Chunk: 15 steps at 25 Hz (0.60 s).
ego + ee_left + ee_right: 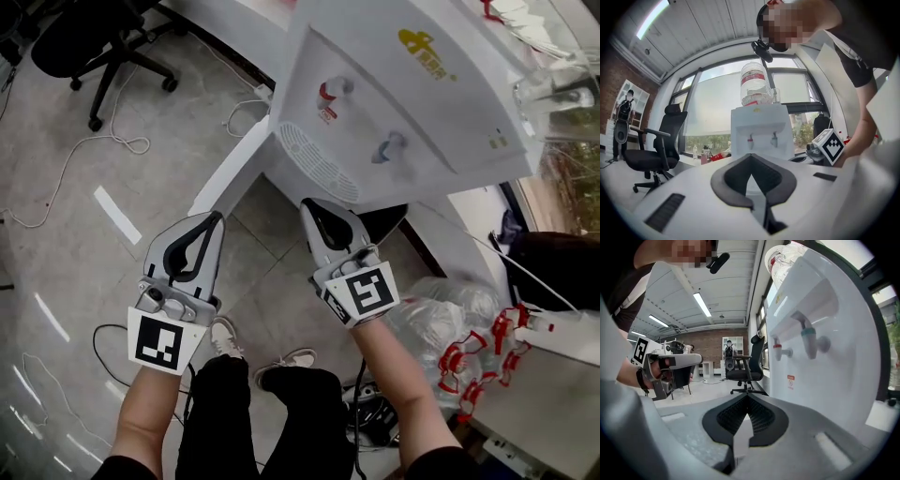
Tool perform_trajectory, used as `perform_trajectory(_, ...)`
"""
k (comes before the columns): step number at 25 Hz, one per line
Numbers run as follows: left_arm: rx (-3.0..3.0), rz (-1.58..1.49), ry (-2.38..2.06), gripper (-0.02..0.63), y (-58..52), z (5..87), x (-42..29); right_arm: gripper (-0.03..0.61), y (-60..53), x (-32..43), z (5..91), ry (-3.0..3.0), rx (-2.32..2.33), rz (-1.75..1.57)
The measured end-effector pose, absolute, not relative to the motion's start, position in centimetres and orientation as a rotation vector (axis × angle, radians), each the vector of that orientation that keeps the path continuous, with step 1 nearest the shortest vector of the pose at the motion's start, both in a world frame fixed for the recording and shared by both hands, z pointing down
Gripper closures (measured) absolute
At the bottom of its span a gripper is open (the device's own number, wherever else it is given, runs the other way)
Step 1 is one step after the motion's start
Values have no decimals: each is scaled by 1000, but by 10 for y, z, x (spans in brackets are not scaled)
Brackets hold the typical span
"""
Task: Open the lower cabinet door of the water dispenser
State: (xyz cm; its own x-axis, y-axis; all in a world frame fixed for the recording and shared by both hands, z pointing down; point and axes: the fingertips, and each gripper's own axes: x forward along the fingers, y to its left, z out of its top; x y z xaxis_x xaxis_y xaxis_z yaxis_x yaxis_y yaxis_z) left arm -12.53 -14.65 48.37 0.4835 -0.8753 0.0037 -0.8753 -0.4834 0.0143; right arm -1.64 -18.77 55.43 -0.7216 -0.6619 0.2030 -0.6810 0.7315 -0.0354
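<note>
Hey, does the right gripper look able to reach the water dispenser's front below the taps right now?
Probably yes. The right gripper hangs close in front of the water dispenser, lower than its taps, with nothing between them; its jaws are shut.

Both claws are held up in front, side by side and apart from each other.

left claw [215, 218]: jaws together, tips meeting, nothing between them. The left gripper view shows the same. It points about level, and its left marker cube [160, 341] faces the head camera squarely.

right claw [309, 203]: jaws closed tip to tip and empty, as the right gripper view shows. Its nose is tipped slightly down and the body is rolled a little, so the right marker cube [365, 292] sits skewed.

The bare left forearm [148, 417] and right forearm [401, 389] come up from the frame bottom, roughly parallel, with wrists near straight.
</note>
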Motion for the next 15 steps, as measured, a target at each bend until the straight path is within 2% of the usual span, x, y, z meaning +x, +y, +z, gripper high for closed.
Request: perform_trajectory(15,2666,13,-1502,606,-133,360,-119,574,-168,28,429,-2634,1353,307)
